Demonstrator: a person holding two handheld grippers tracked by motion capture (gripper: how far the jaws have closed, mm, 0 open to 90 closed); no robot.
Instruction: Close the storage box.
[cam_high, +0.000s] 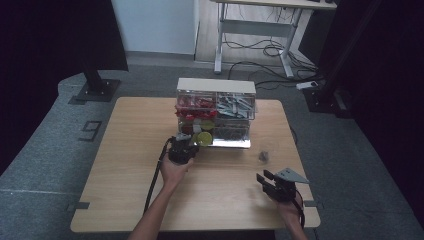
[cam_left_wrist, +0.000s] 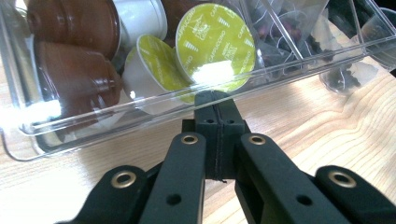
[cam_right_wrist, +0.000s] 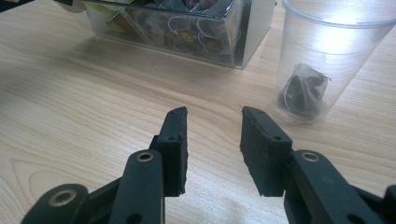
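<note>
The left tool (cam_left_wrist: 215, 100) is clenched tight at the clear drawer (cam_left_wrist: 140, 109) of coffee pods; the right tool (cam_right_wrist: 212, 116) is released over the tabletop (cam_right_wrist: 93, 93).

Left gripper (cam_left_wrist: 215, 100): matte black body with flat, blocky jaws; brass-ringed rivets on the linkage arms.
Right gripper (cam_right_wrist: 212, 116): the same black build with brass-ringed pivots; a grey three-cornered plate on top in the high view.
Cables: black, one trailing from each gripper.
Arms: bare, no sleeves.

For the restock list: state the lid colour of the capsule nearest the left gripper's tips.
Yellow-green, with white print, on the capsule lid just beyond the left gripper; the left gripper view shows it best.
</note>
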